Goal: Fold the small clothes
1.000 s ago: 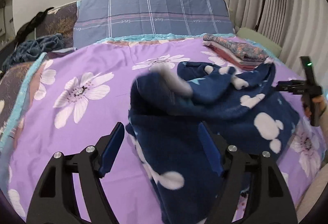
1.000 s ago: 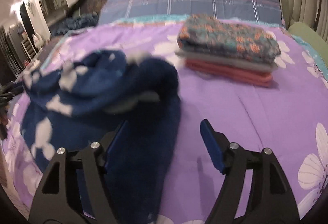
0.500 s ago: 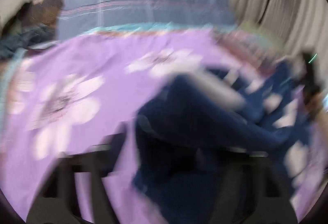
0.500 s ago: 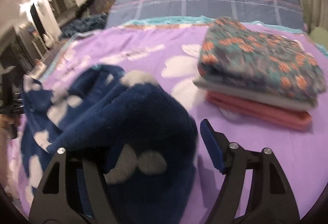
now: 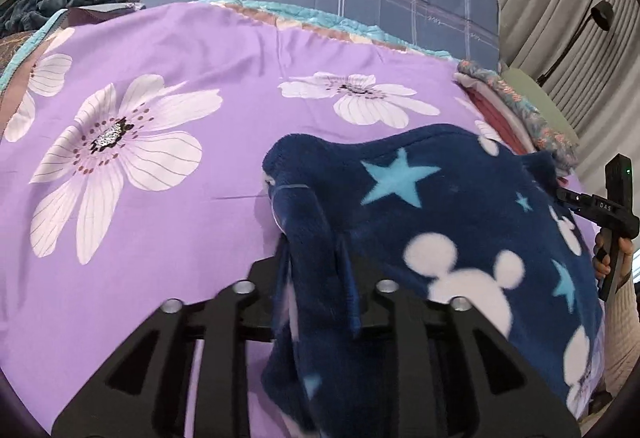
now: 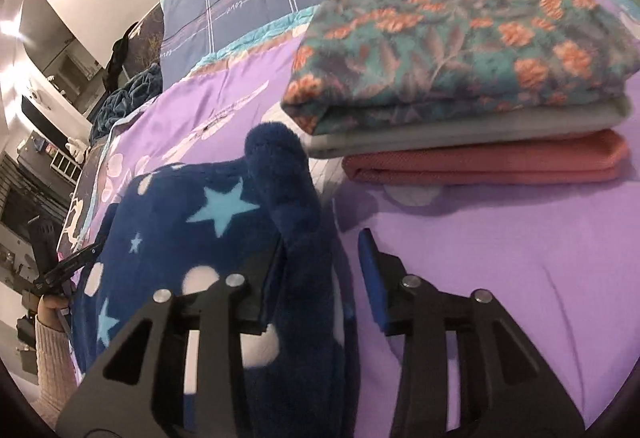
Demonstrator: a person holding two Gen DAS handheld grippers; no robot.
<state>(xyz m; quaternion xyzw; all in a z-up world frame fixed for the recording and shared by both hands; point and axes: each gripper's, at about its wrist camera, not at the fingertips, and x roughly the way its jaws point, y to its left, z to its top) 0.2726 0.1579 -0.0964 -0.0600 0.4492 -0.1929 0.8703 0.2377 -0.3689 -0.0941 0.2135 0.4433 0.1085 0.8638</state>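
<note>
Left wrist view: left gripper (image 5: 316, 274) clamps a bunched fold of the dark blue fleece garment with pale stars and white mouse-head shapes (image 5: 460, 222); both fingers are pressed into the pile. Its jaws have just been opening a little, cloth between them all the same. The garment lies humped on the purple bedspread with large white flowers (image 5: 168, 141), just before a stack of folded clothes (image 5: 516, 109).

Right wrist view: right gripper (image 6: 324, 274), narrowed, has a thick fleece ridge (image 6: 296, 222) against its left finger; the right blue pad (image 6: 370, 270) stands clear of the cloth. Stack (image 6: 472, 85): floral fleece on top, grey, then salmon. Bedspread (image 6: 500, 258) lies bare under the right pad.
</note>
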